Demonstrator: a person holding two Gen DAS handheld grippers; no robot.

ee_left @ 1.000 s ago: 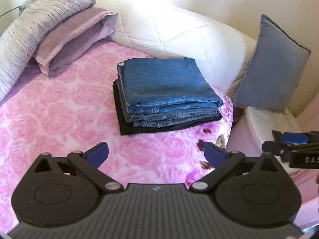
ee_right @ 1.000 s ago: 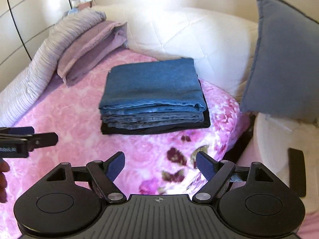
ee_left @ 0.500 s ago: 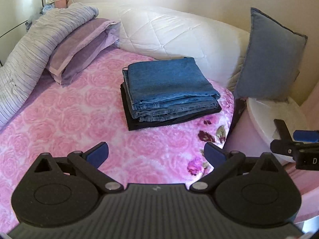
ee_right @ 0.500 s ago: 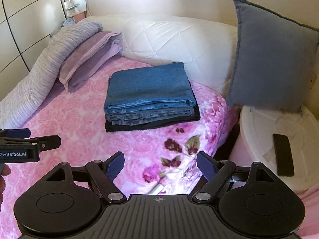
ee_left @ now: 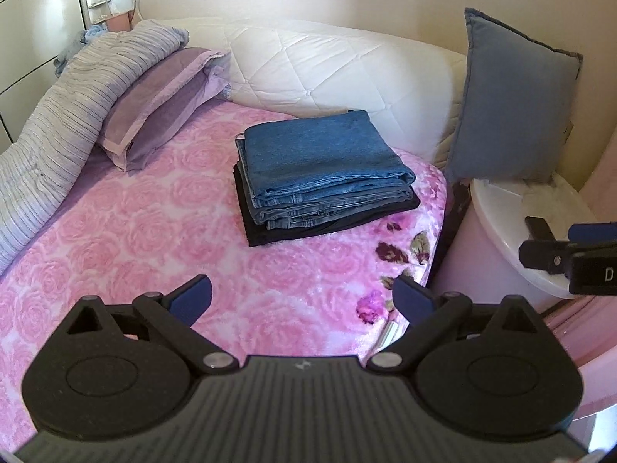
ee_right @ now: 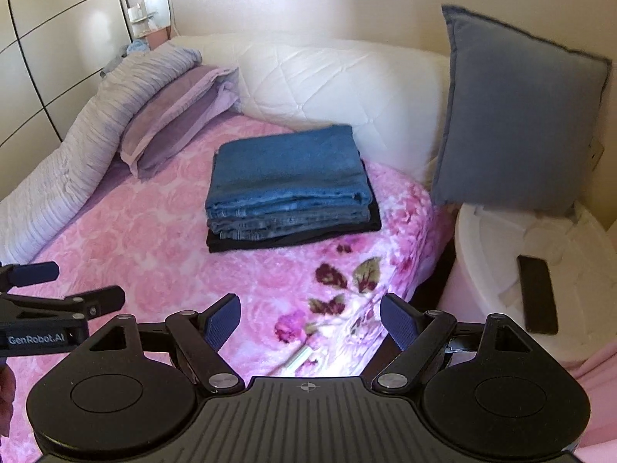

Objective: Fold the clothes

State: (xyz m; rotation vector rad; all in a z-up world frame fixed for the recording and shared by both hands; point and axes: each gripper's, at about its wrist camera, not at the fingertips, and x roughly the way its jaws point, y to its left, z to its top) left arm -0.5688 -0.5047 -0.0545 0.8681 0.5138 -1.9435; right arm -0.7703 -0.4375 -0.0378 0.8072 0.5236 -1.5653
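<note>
L claw (ee_left: 302,297) spread, folded jeans (ee_left: 324,169) well ahead

A neat stack of folded blue jeans (ee_left: 324,169) rests on a folded black garment (ee_left: 331,223). The pile lies flat on the pink rose-patterned blanket (ee_left: 135,239), near its far right edge.

**Folded stack on the bed, your left gripper wide open**

Your left gripper (ee_left: 302,296) hangs over the pink rose blanket (ee_left: 127,231), jaws spread apart and holding nothing. Beyond it the folded jeans (ee_left: 320,166) lie stacked on a folded black garment (ee_left: 270,233). Left of the stack you see a purple pillow (ee_left: 162,100); behind the stack, the white quilted headboard (ee_left: 327,65); right of it, a blue cushion (ee_left: 509,104). Your right gripper (ee_left: 570,254) shows at the frame's right edge, its jaw state unclear.
</note>
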